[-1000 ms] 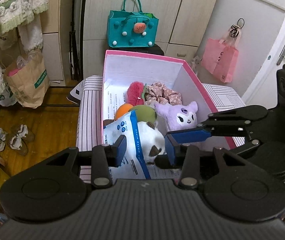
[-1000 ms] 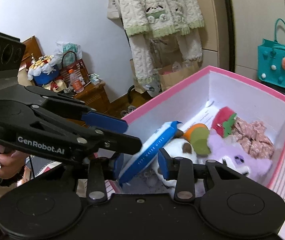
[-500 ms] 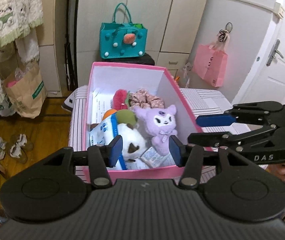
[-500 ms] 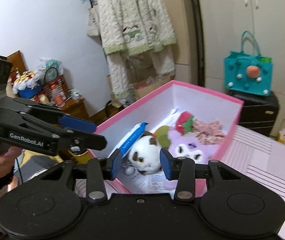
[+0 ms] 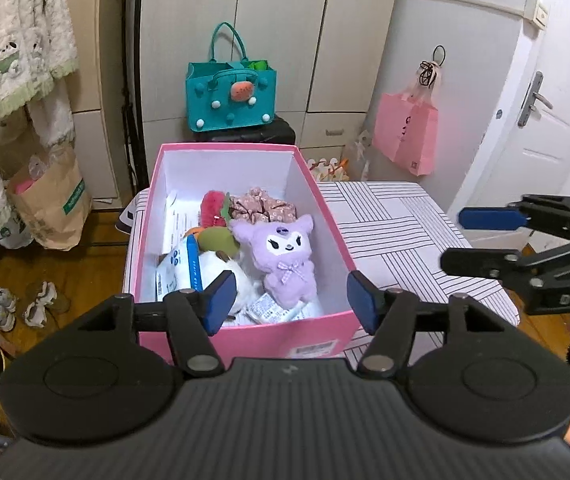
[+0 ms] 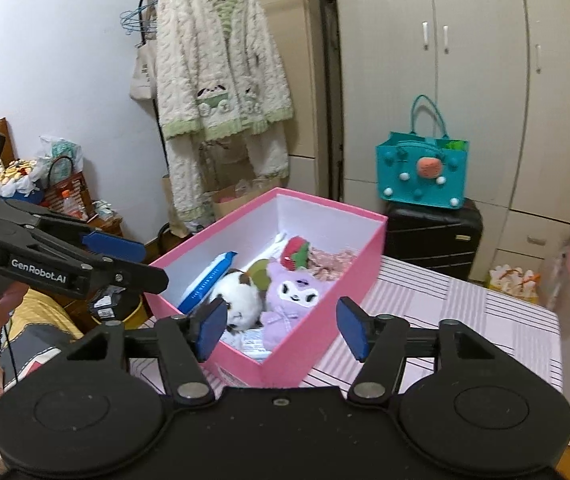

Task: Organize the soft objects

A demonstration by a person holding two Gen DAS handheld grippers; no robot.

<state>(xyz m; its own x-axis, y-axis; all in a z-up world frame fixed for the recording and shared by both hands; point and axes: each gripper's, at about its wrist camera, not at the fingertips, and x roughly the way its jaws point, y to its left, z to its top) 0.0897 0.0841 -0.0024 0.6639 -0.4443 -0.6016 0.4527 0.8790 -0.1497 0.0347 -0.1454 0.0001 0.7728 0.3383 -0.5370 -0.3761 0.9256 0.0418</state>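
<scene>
A pink box (image 5: 285, 340) (image 6: 325, 216) stands on a striped table (image 5: 397, 240) (image 6: 465, 312). Inside lie a purple plush (image 5: 285, 252) (image 6: 293, 296), a white and brown plush (image 5: 229, 276) (image 6: 237, 300), a blue and white wipes pack (image 5: 177, 268) (image 6: 209, 276), a red and green strawberry toy (image 5: 215, 208) (image 6: 295, 254) and pink floral fabric (image 5: 265, 206) (image 6: 333, 262). My left gripper (image 5: 291, 300) hangs before the box's near wall, its jaws opening, nothing between them. My right gripper (image 6: 281, 326) hovers at the box's near corner, jaws opening, also holding nothing.
A teal felt bag (image 5: 231, 96) (image 6: 423, 172) sits on a black suitcase (image 6: 433, 236) behind the table. A pink paper bag (image 5: 405, 136) hangs at the right. A fluffy robe (image 6: 221, 80) hangs at the left. Shoes (image 5: 1, 304) lie on the wooden floor.
Both grippers pulled back and up out of the box and opened wider. The wipes pack and the white plush stay lying in the box.
</scene>
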